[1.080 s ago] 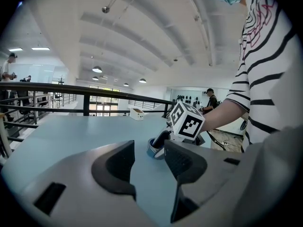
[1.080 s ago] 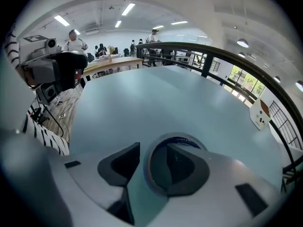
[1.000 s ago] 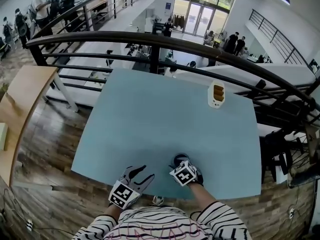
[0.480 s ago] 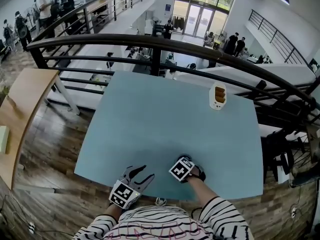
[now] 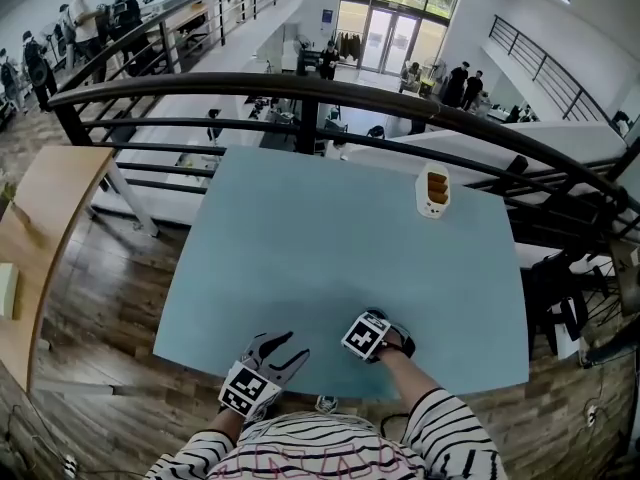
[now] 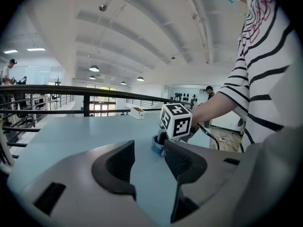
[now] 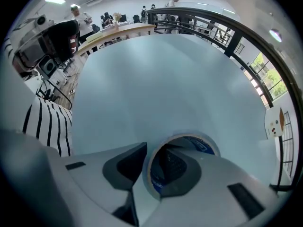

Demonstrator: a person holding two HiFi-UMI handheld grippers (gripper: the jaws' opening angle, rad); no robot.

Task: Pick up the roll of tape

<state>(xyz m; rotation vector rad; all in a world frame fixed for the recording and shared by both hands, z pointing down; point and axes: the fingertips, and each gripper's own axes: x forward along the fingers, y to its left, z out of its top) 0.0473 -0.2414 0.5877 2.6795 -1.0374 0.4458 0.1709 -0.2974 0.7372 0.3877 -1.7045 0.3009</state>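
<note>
Right claw (image 7: 151,161): I hold it pointing straight down over the blue-printed roll of tape with a pale cardboard core (image 7: 201,145). The roll lies flat on the light blue table (image 5: 300,248), close to its near edge and right of the middle.

Jaw state: one jaw sits inside the core and the other outside the wall. The jaws have just been closing with the wall between them. The gap looks wider than the wall, so I read no firm pinch yet.

Left claw (image 5: 280,346): spread, empty, low over the near edge and just beside the roll.

Probable faults:
- Lifting before the pads seat leaves the roll on the table.
- If one pad meets the wall first, it may push the roll towards the near edge.
- A one-sided hold on a thin wall may let the roll swing or slip.
</note>
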